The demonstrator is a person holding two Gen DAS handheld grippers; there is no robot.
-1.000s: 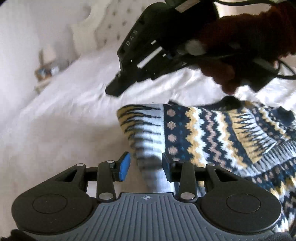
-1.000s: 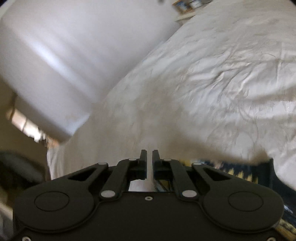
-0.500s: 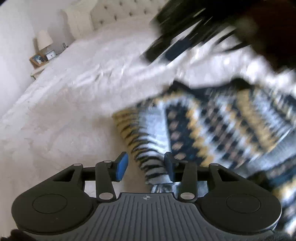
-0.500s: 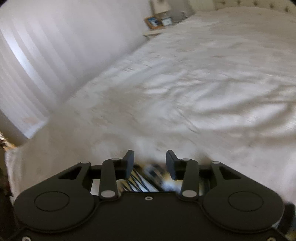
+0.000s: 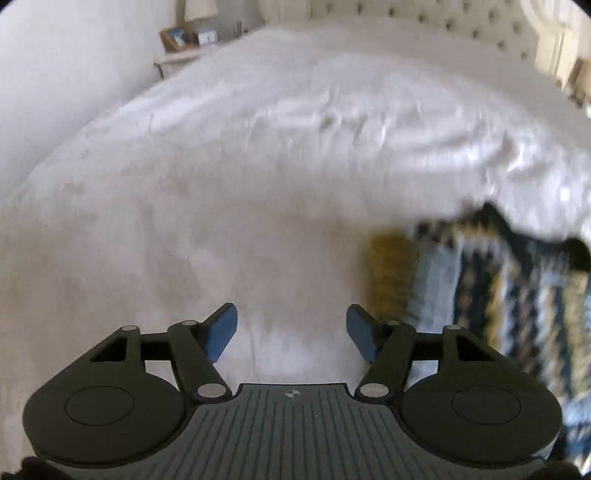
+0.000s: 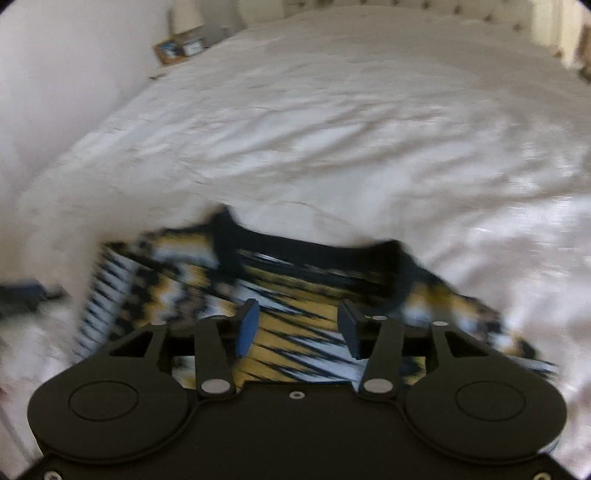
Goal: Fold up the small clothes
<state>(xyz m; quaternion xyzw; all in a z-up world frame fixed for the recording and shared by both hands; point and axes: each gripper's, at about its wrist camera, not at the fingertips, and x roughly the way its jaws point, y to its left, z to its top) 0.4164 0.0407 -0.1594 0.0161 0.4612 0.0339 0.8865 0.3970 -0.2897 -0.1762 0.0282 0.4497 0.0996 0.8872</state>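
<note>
A patterned knit sweater (image 5: 491,291) in navy, yellow and white lies on the white bed (image 5: 295,147). In the left wrist view it sits blurred at the right, beside my left gripper (image 5: 291,325), whose jaws are opening over bare sheet with nothing between them. In the right wrist view the sweater (image 6: 314,280) lies just under and ahead of my right gripper (image 6: 297,325), dark collar toward the far side. The right jaws are opening too; the knit shows beneath the gap, and the pads do not press on it.
A nightstand with a lamp and picture frames (image 5: 184,37) stands at the far left of the bed. A tufted headboard (image 5: 443,22) runs along the far end. A dark object (image 6: 22,295) shows at the left edge of the right wrist view.
Both grippers have let go of the sweater and spread their jaws. The left gripper swung left off the knit onto bare sheet. The right gripper turned so the sweater now lies under it.
</note>
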